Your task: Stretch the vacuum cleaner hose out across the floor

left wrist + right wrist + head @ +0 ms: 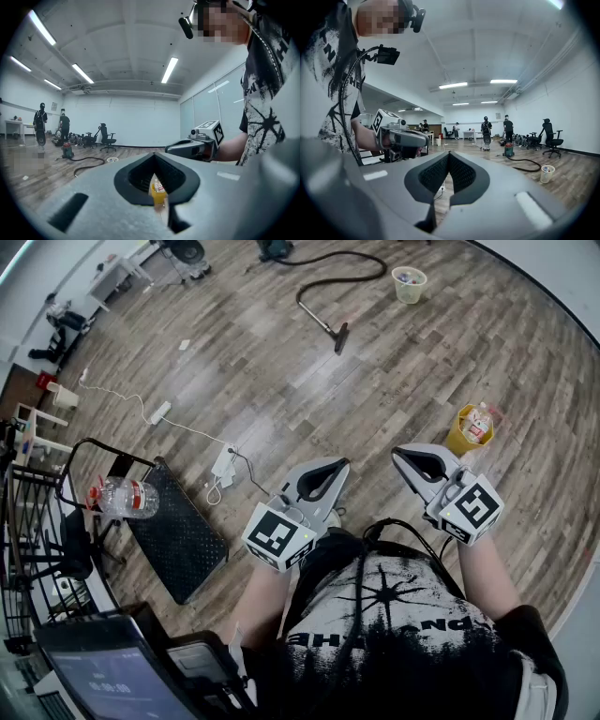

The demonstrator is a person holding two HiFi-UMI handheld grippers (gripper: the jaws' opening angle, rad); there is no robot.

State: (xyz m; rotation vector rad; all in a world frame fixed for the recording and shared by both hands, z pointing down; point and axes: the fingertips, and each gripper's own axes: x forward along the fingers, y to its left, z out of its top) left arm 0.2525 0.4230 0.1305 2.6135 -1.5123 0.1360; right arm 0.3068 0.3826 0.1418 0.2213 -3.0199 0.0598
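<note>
Left claw (339, 465) and right claw (397, 453) both shut, nothing between the jaws, held side by side in front of the person's waist. Hose (349, 280) black, thin, lying in a loose curve on the wood floor (281, 381) far ahead by the vacuum cleaner (272, 249), well apart from both claws. Yellow cup (459, 439) near right claw holds a small carton; pale bucket (409, 287) beside hose holds small bits

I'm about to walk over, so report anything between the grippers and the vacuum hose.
Nothing visible: bare wood floor runs from the left gripper and right gripper to the vacuum hose. The power strip lies off left, the yellow bin off right.
</note>
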